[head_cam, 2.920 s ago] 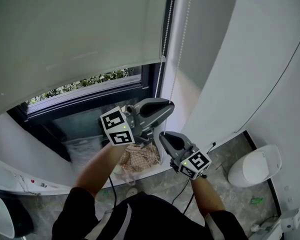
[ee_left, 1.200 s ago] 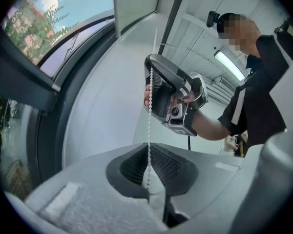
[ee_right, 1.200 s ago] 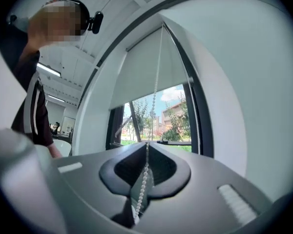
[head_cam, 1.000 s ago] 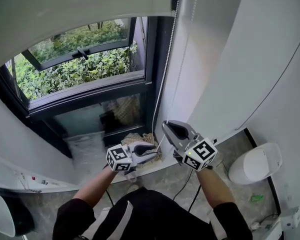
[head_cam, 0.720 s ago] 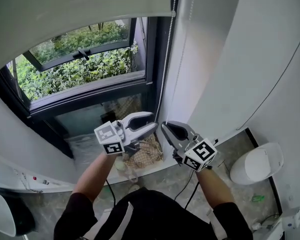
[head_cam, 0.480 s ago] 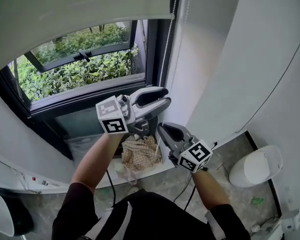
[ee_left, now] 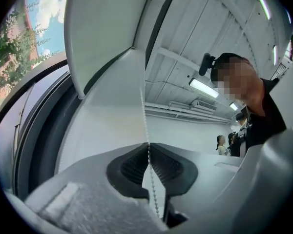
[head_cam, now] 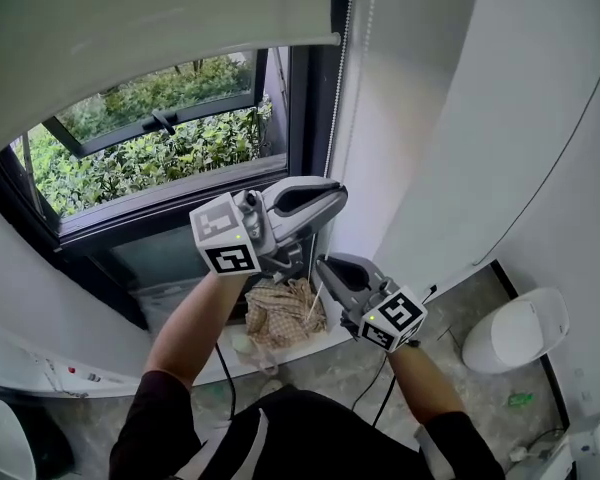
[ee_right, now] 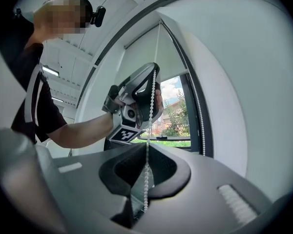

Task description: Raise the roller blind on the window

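Observation:
The pale roller blind [head_cam: 160, 13] hangs rolled high, its bottom bar across the top of the window. Its white bead chain [head_cam: 342, 58] drops along the right window frame. My left gripper [head_cam: 332, 200] is raised beside the frame with its jaws closing, and the chain [ee_left: 142, 111] is pinched between the pads. Just below it, my right gripper [head_cam: 325, 266] is shut on the same chain [ee_right: 147, 179]. The right gripper view looks up the beads to the left gripper [ee_right: 145, 99] above.
Behind the glass are green bushes [head_cam: 170, 153] and a tilted-open sash. A checked cloth [head_cam: 280, 308] lies on the sill under the grippers. A white wall [head_cam: 500, 118] curves off to the right, with a white bin [head_cam: 507, 330] and cables on the floor.
The blind has gone up, uncovering the window. My left gripper, open and low a second ago, rose along the chain above the right gripper and closed on it. The right gripper kept its hold.

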Demonstrator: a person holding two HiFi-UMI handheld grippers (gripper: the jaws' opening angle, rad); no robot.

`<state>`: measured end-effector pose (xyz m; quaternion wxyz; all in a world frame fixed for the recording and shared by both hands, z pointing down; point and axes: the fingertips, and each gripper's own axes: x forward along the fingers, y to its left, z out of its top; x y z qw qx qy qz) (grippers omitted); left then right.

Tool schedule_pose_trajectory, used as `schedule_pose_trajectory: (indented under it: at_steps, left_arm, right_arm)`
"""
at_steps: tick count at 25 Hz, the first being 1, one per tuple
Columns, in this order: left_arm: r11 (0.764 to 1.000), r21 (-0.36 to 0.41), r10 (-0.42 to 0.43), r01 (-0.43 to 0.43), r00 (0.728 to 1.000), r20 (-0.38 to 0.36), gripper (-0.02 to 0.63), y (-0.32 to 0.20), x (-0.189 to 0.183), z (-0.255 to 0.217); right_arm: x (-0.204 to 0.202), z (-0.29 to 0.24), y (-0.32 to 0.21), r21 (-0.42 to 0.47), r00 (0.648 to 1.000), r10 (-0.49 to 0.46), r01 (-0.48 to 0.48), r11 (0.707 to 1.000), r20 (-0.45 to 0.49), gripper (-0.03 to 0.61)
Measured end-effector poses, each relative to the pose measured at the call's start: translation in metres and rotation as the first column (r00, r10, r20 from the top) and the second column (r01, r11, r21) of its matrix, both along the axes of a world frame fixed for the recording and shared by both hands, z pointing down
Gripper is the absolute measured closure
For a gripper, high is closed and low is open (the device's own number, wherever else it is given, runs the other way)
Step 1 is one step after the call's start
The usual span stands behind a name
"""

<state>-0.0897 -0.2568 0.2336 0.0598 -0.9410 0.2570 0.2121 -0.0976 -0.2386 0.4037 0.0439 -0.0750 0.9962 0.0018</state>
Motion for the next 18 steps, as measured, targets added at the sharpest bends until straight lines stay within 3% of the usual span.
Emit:
schedule_pose_trajectory:
  at_steps: [5,9,13,16,17,18]
  left_arm:
    - [1.0,-0.025,-0.012,0.014,0.997,0.07,0.6,-0.005,0.01,0.023]
    - [0.993,-0.105,-0.047,0.052,0.997,0.054,0.601,-0.009,0.007,0.076]
    - [0.977,-0.188,-0.076,0.099,0.989,0.125,0.603,-0.005,0.015,0.147]
    - [0.963,-0.243,-0.086,0.115,0.989,0.124,0.604,-0.005,0.014,0.181]
    - [0.962,-0.246,-0.093,0.119,0.989,0.114,0.605,-0.005,0.01,0.184]
    - [0.963,-0.241,-0.099,0.124,0.989,0.113,0.606,-0.006,0.007,0.185]
  right_arm:
    - [0.004,0.026,-0.004,-0.013,0.998,0.016,-0.016,1.0,-0.055,0.565]
    - [0.009,0.08,0.0,-0.106,0.988,0.005,-0.022,0.994,-0.153,0.565]
    - [0.011,0.149,0.019,-0.148,0.954,-0.033,-0.012,0.989,-0.297,0.563]
    - [0.018,0.179,0.027,-0.134,0.925,-0.053,0.002,0.991,-0.375,0.559]
    - [0.021,0.177,0.03,-0.13,0.925,-0.064,0.016,0.991,-0.375,0.546]
    - [0.023,0.168,0.032,-0.125,0.93,-0.073,0.03,0.992,-0.359,0.468]
